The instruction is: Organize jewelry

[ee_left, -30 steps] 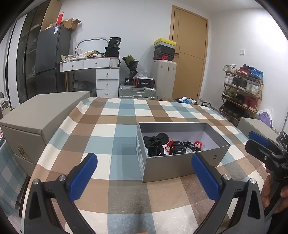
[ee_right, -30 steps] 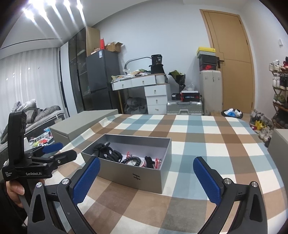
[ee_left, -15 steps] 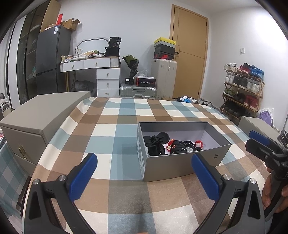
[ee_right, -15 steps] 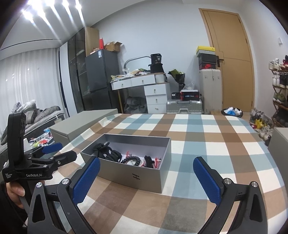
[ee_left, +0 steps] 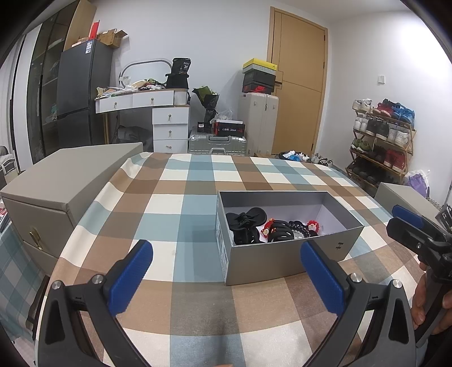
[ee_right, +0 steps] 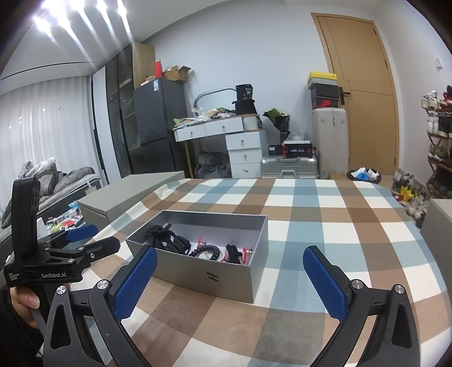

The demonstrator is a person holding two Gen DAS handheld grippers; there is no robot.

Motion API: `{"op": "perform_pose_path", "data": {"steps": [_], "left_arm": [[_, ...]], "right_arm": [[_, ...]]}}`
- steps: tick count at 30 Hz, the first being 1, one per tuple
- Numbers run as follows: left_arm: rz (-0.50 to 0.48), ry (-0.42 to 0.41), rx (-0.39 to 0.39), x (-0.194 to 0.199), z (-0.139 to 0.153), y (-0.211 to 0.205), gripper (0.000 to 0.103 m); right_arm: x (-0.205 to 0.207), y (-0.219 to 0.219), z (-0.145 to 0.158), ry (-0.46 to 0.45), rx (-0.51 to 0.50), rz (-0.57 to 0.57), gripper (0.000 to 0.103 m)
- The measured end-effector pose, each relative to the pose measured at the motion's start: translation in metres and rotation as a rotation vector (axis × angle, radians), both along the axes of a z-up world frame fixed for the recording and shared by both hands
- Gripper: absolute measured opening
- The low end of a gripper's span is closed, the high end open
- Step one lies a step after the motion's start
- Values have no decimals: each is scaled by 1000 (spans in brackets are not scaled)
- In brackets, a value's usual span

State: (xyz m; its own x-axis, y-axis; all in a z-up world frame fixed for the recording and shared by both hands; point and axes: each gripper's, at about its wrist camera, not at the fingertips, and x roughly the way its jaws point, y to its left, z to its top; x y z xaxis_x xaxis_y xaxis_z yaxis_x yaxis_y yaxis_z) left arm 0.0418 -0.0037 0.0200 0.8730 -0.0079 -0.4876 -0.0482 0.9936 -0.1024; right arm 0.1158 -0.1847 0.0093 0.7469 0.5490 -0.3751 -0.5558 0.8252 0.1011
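Grey box [ee_left: 282,262] w/ jewelry [ee_left: 271,228] just ahead of both wide-spread grippers [ee_left: 226,271].

"GenRobot.AI" (white) on left tool [ee_right: 80,240]

— What stands along the far white wall?
— A dark fridge [ee_left: 75,93], a white dresser [ee_left: 158,118] heaped with clutter, a pale suitcase [ee_left: 258,124], then a wooden door [ee_left: 296,84].
— And off to the sides?
— A shoe rack [ee_left: 381,141] on the right; white curtains [ee_right: 48,121] and a bed [ee_right: 56,180] on the left. Ceiling lights [ee_right: 79,19] glare overhead.
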Motion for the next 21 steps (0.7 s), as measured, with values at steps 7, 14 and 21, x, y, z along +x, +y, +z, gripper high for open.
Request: {"op": "perform_pose_path", "data": {"steps": [7,14,21], "left_arm": [[1,1,1,1,0,0,102],[1,1,0,1,0,0,102],[2,0,-1,0,-1,0,102]], "right_arm": [[0,0,0,1,1,-2,103],[0,-1,0,2,2,-1,103],[0,-1,0,3,1,-2,103]]}}
